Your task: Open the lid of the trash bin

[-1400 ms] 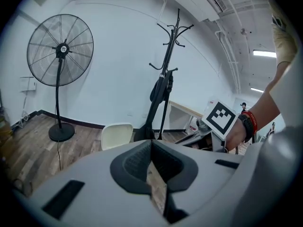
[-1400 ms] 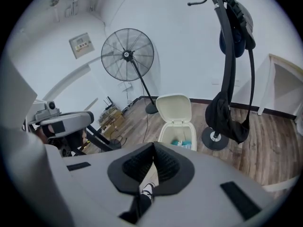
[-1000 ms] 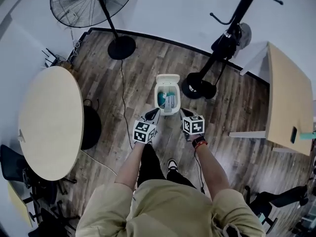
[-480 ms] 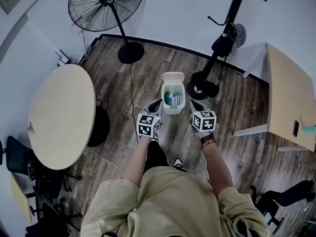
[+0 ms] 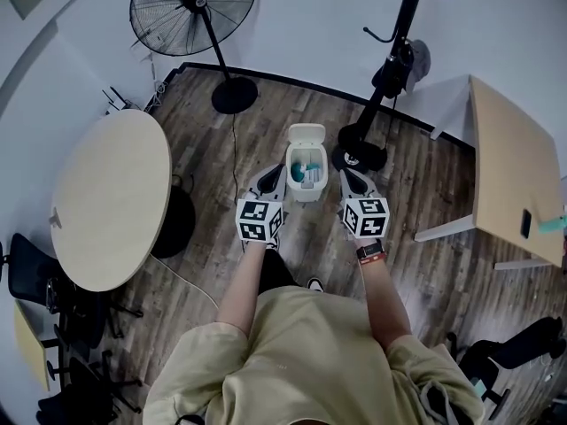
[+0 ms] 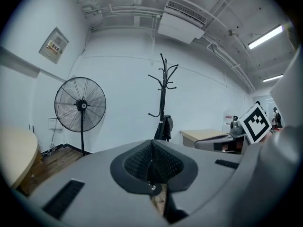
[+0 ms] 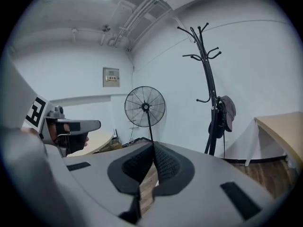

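A small white trash bin stands on the wooden floor, its lid tipped up at the far side. Teal and white contents show inside. In the head view my left gripper is left of the bin and my right gripper right of it, both held well above the floor. Neither touches the bin. Both point at the far wall, so neither gripper view shows the bin. The left gripper has its pads pressed together on nothing, and so does the right gripper.
A standing fan and its cable are at the back left, and a coat rack stands just right of the bin. A round table fills the left side. A desk is at the right. Dark chairs sit at the lower corners.
Both grippers have risen and spread apart, from in front of the bin to either side of it in the head view. The bin's lid stays up.
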